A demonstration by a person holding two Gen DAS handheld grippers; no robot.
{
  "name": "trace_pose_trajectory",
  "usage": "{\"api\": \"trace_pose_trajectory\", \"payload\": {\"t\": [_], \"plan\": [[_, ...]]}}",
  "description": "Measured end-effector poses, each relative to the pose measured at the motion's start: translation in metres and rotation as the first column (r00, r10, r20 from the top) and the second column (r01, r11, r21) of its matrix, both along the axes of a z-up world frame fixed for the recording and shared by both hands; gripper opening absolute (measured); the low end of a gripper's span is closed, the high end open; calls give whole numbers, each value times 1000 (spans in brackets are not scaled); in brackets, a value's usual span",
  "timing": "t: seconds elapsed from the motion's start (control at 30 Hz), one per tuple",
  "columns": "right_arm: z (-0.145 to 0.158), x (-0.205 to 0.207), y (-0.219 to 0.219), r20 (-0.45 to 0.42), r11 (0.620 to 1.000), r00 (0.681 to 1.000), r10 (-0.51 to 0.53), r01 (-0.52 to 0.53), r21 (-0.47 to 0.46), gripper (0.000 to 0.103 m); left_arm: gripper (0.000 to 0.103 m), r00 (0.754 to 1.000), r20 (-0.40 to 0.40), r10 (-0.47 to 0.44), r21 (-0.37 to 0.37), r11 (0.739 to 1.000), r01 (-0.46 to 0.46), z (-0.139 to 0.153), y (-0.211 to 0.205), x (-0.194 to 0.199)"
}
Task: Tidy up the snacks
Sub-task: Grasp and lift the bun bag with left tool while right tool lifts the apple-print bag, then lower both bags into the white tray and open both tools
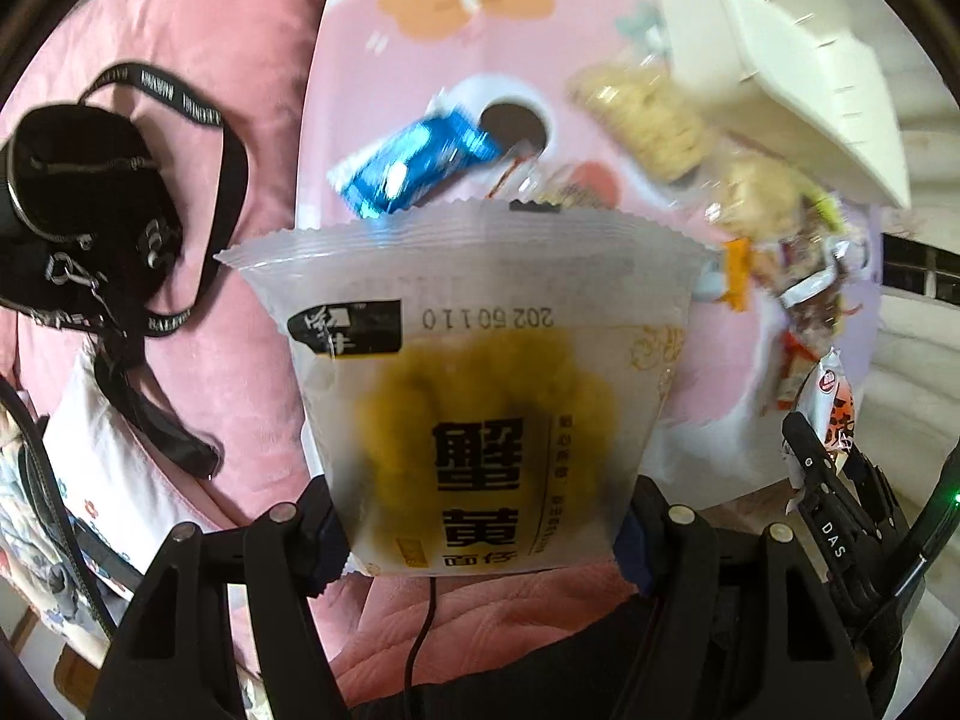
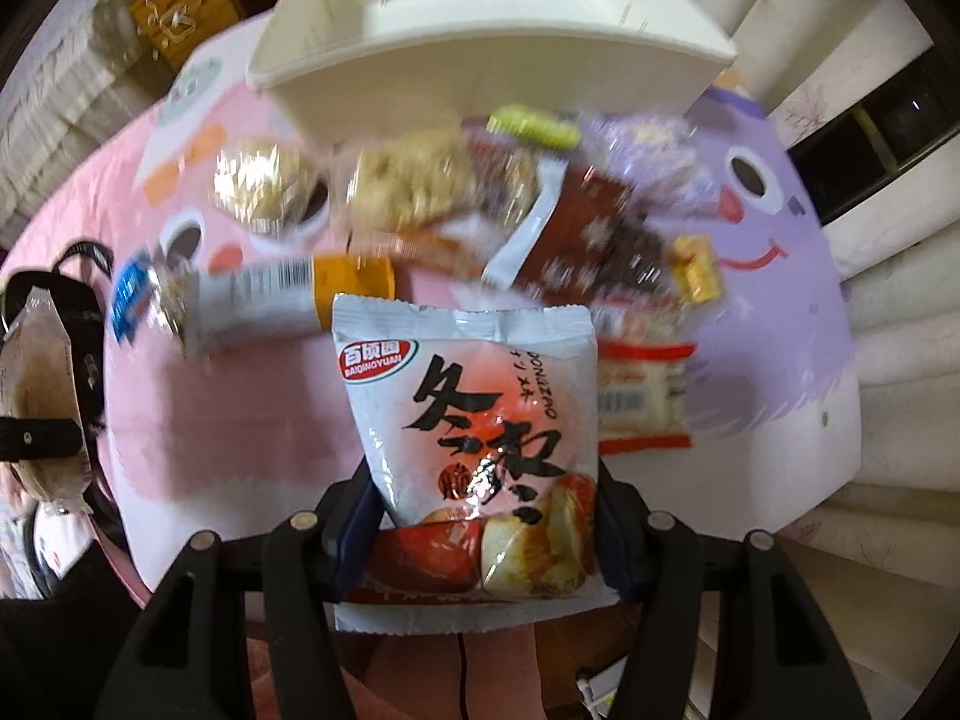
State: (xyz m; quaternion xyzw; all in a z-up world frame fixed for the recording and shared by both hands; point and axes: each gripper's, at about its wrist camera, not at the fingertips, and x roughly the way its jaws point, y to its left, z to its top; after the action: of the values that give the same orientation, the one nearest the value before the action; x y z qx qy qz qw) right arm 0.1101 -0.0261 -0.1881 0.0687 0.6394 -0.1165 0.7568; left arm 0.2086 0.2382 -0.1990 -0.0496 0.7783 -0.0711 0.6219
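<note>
A pink and purple cartoon-print blanket (image 2: 798, 276) carries a white plastic bin (image 2: 480, 30) at its far edge, loose snack packets (image 2: 540, 222) heaped just before it. The left gripper (image 1: 480, 534) clamps a frosted crab-roe snack packet (image 1: 468, 372); the right gripper (image 2: 480, 534) clamps a white jujube snack packet (image 2: 474, 420), both above the blanket's near edge.

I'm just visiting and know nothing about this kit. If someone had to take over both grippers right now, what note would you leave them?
Left gripper: shut on a frosted packet with yellow snack inside.
Right gripper: shut on a white and red packet.
Both packets are lifted clear of the pink cartoon mat.
White bin: sits at the mat's far side, looks empty where visible.
Done: two packets picked up.
Left: drop both in the bin, then clear the blurred snack pile and the blue packet on the mat.
</note>
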Motion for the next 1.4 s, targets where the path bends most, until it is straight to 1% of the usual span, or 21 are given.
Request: {"api": "trace_pose_trajectory", "payload": {"t": [0.13, 0.27, 0.37, 0.53, 0.67, 0.73, 0.8, 0.9, 1.07, 1.2, 1.4], "plan": [[22, 8, -20, 75, 1000, 997, -18, 17, 11, 61, 69, 998, 69, 2, -5, 1000, -2, 30, -14, 14], [40, 22, -38, 141, 1000, 990, -2, 2, 1, 61, 69, 989, 144, 15, 2, 1000, -15, 56, -32, 28], [53, 31, -54, 192, 1000, 981, 25, -24, -6, 61, 69, 982, 185, 37, 0, 999, -37, 72, -44, 38], [81, 54, -76, 265, 997, 961, 81, -79, -15, 61, 69, 963, 263, 58, 3, 998, -61, 101, -77, 58], [96, 71, -94, 318, 993, 940, 120, -115, -34, 61, 69, 951, 303, 64, -6, 998, -66, 115, -105, 71], [104, 80, -105, 356, 990, 924, 139, -131, -47, 61, 69, 944, 325, 65, -14, 998, -64, 121, -121, 77], [110, 87, -113, 396, 987, 904, 161, -146, -69, 61, 69, 938, 341, 65, -24, 998, -60, 123, -134, 83], [113, 94, -124, 438, 982, 879, 188, -164, -92, 61, 69, 940, 336, 67, -50, 997, -53, 123, -153, 92], [111, 107, -138, 501, 975, 837, 222, -208, -85, 61, 70, 929, 364, 62, -71, 997, -39, 116, -184, 107], [106, 121, -144, 537, 959, 798, 275, -268, -92, 61, 69, 923, 374, 92, -107, 993, -56, 106, -202, 119], [103, 138, -146, 566, 935, 751, 340, -337, -115, 61, 70, 894, 433, 115, -129, 989, -65, 106, -224, 134]]}}
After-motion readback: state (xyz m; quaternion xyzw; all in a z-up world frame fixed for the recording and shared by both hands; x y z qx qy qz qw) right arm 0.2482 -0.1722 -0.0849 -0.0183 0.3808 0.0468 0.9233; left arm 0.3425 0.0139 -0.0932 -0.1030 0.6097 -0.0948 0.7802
